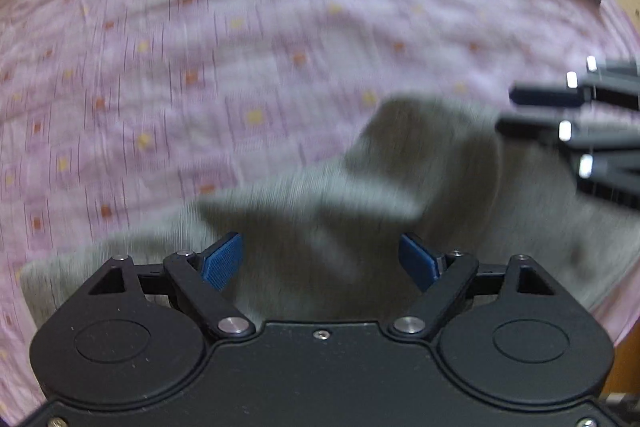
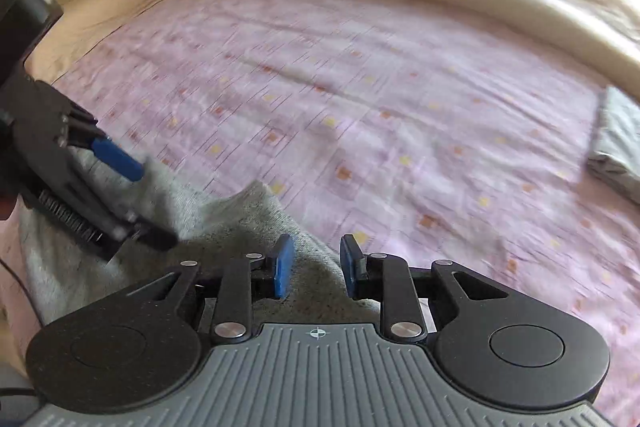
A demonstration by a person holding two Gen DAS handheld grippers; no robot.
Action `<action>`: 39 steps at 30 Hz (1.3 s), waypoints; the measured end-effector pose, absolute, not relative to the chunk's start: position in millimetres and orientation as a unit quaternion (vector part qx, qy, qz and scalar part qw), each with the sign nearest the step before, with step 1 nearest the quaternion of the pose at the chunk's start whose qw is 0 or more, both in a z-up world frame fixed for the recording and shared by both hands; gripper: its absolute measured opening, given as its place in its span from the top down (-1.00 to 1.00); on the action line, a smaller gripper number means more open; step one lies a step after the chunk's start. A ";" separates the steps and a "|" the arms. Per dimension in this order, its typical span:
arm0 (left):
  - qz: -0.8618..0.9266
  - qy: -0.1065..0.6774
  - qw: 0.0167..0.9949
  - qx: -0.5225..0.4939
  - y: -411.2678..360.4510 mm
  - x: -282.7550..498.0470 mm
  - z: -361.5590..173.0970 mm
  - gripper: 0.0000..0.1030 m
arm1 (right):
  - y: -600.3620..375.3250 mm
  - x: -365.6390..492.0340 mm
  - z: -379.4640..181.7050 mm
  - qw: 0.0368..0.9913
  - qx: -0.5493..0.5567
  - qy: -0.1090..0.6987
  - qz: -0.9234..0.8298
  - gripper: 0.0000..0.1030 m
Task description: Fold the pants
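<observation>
My left gripper [image 1: 320,261] hangs spread wide over the grey pants [image 1: 320,195], gripping nothing. My right gripper [image 2: 316,267] stands part-open above the same cloth, which lies crumpled at the near edge of the pink sheet [image 2: 360,87].

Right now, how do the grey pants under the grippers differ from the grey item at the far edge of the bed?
The pants lie loose and rumpled, one flap raised; the far item is a flat, folded rectangle. The pants sit under both grippers; the far item lies apart, untouched. Both are grey cloth on the pink sheet.
</observation>
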State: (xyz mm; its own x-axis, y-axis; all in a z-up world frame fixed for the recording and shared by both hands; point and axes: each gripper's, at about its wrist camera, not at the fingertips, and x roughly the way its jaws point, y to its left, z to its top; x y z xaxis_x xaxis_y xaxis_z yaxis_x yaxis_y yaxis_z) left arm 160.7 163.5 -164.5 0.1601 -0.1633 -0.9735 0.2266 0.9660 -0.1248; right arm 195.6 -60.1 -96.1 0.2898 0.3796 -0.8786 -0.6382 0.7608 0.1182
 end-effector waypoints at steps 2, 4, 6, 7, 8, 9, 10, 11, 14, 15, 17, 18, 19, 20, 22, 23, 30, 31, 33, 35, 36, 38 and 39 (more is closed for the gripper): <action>-0.127 0.643 0.754 0.045 163.8 149.5 -176.5 -0.66 | -58.5 201.4 -105.3 0.771 -0.129 0.524 0.338 0.51; -0.139 0.629 0.760 0.090 155.5 138.1 -181.3 -0.70 | -54.5 194.0 -110.9 0.751 -0.133 0.544 0.350 0.51; -0.153 0.617 0.758 0.145 140.5 128.5 -185.5 -0.83 | -57.2 183.5 -108.5 0.744 -0.143 0.544 0.361 0.51; -0.156 0.610 0.759 0.165 134.5 124.3 -187.4 -0.86 | -57.1 173.5 -104.8 0.739 -0.151 0.538 0.376 0.51; -0.155 0.606 0.762 0.168 132.0 122.1 -188.4 -0.90 | -56.2 168.2 -102.0 0.733 -0.161 0.535 0.390 0.50; -0.153 0.606 0.764 0.161 132.3 122.2 -189.0 -0.92 | -54.8 163.8 -99.0 0.725 -0.175 0.531 0.401 0.51; -0.151 0.607 0.766 0.151 133.9 123.4 -189.1 -0.92 | -54.2 161.8 -95.6 0.729 -0.183 0.524 0.401 0.51; -0.151 0.607 0.767 0.142 135.5 124.8 -189.0 -0.92 | -55.8 162.6 -91.4 0.741 -0.180 0.514 0.394 0.51; -0.158 0.608 0.766 0.136 137.4 127.3 -188.9 -0.92 | -63.1 178.5 -81.3 0.773 -0.142 0.496 0.368 0.51; -0.161 0.607 0.766 0.137 137.2 127.2 -189.1 -0.92 | -64.7 188.1 -81.1 0.777 -0.133 0.497 0.363 0.51; -0.165 0.605 0.767 0.137 137.3 126.8 -189.5 -0.92 | -63.7 201.8 -87.0 0.770 -0.136 0.505 0.364 0.51; -0.166 0.603 0.768 0.136 138.3 126.5 -189.4 -0.92 | -62.6 206.6 -91.7 0.762 -0.141 0.512 0.369 0.51; -0.166 0.602 0.769 0.135 139.2 126.2 -189.3 -0.92 | -62.1 211.0 -98.8 0.748 -0.143 0.525 0.379 0.51; -0.167 0.601 0.770 0.135 139.1 125.6 -189.2 -0.92 | -61.4 214.0 -104.0 0.736 -0.140 0.537 0.387 0.51; -0.168 0.597 0.773 0.131 141.4 123.0 -189.6 -0.92 | -59.2 214.7 -116.2 0.702 -0.129 0.576 0.399 0.51; -0.169 0.595 0.776 0.128 143.9 119.4 -190.1 -0.93 | -58.3 213.1 -119.1 0.691 -0.128 0.587 0.402 0.50; -0.186 0.582 0.782 0.126 151.7 112.6 -190.0 -0.95 | -49.6 180.6 -104.2 0.657 -0.163 0.579 0.455 0.46; -0.187 0.581 0.782 0.125 151.9 112.5 -189.5 -0.95 | -49.5 184.0 -104.0 0.674 -0.169 0.568 0.442 0.46; -0.188 0.583 0.783 0.111 154.8 113.9 -186.9 -0.95 | -51.3 196.4 -104.1 0.698 -0.147 0.564 0.416 0.46; -0.190 0.586 0.783 0.084 162.3 117.5 -181.4 -0.90 | -54.9 207.8 -100.3 0.711 -0.114 0.565 0.403 0.46; -0.189 0.589 0.783 0.062 167.8 121.0 -177.6 -0.84 | -56.2 211.7 -98.6 0.713 -0.106 0.564 0.402 0.46; -0.181 0.596 0.782 0.002 183.0 130.0 -168.4 -0.74 | -57.0 217.3 -98.7 0.709 -0.114 0.564 0.407 0.46; -0.172 0.599 0.782 -0.028 191.4 134.7 -164.7 -0.72 | -57.2 219.8 -101.3 0.702 -0.123 0.568 0.412 0.46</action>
State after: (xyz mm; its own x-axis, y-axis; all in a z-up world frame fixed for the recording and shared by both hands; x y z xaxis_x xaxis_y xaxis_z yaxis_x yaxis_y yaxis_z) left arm 134.7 191.4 -164.7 0.2242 -0.3024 -0.9264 0.2346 0.9394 -0.2499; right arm 219.8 -57.2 -101.3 0.0156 0.4390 -0.8984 -0.7173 0.6308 0.2958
